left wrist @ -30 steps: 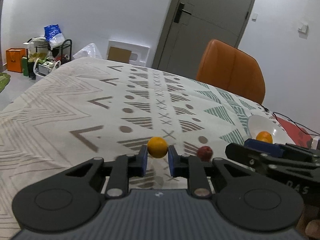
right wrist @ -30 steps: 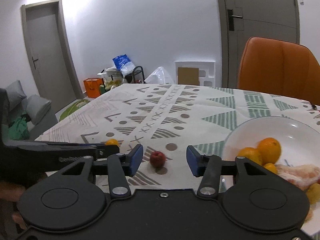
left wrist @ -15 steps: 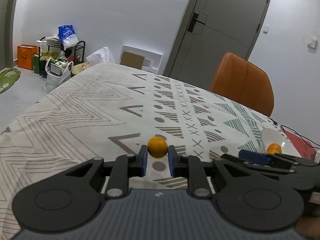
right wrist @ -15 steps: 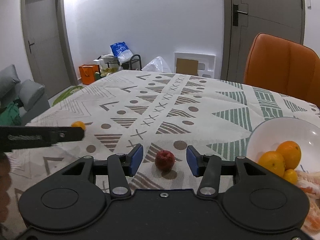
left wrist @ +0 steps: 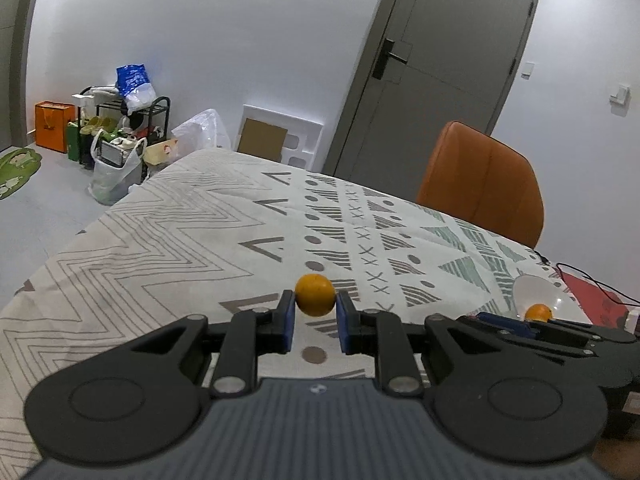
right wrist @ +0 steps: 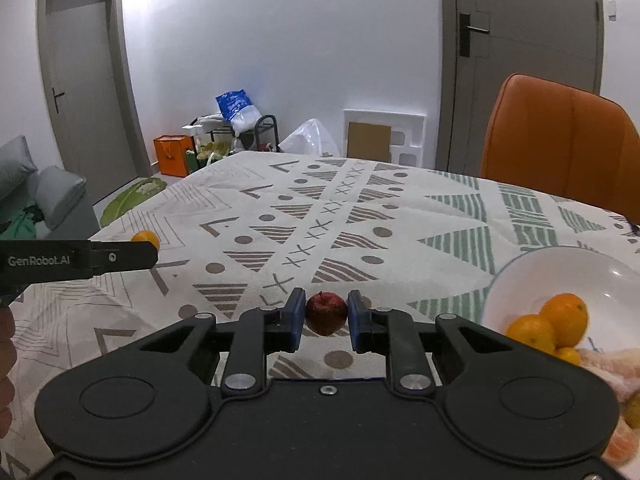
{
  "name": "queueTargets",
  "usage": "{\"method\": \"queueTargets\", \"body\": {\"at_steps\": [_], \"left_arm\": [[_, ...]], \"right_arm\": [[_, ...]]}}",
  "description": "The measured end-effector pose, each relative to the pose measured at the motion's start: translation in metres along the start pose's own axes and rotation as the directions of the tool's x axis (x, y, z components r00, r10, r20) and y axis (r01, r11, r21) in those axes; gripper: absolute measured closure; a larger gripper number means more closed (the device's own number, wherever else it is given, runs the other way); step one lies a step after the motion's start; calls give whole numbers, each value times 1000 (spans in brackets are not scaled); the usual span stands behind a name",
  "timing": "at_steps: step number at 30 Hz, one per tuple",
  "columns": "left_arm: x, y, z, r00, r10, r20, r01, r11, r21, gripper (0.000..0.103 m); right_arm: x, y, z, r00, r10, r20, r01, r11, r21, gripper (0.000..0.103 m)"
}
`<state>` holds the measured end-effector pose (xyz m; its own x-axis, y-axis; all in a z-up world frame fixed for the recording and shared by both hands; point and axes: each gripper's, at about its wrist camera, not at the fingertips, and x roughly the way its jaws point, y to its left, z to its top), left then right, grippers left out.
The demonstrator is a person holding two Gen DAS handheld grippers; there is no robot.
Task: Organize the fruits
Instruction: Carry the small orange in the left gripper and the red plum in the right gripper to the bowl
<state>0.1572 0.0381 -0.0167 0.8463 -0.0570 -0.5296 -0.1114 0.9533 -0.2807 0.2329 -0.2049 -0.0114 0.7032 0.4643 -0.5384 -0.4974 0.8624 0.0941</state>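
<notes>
Bowl holds oranges (pale fruit beside them).

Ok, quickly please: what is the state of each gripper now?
Left gripper: closed on the orange.
Right gripper: closed on the red apple.

An orange chair stands at the far edge of the surface, which is covered by a patterned cloth, with a grey door behind it. Against the white wall lean a white foam tray and a black rack topped by a blue bag, beside an orange bag. A grey sofa and a 2nd door sit at left.
</notes>
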Motion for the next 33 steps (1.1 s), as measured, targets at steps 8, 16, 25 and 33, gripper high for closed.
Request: {"method": "queueTargets", "body": {"at_steps": [8,16,25,33], "left_arm": [[1,-17,0,1000,-26,-1,26,999,20,83],[4,-41,1,999,-42,-2,42,997,59,83],[14,-81,0,997,-74,-23,77,989,128,83],[20,-122,1,994,-108,-25,111,974,198,83]], "right_arm": [[-17,-12,0,999,-22,33,21,999,25,82],[-32,-32,1,996,-43,74,39,998,56,82],[-50,-64,-4,990,-89,111,74,989,129,82],[-67,-95,-11,979,-138,148,110,977,185,82]]}}
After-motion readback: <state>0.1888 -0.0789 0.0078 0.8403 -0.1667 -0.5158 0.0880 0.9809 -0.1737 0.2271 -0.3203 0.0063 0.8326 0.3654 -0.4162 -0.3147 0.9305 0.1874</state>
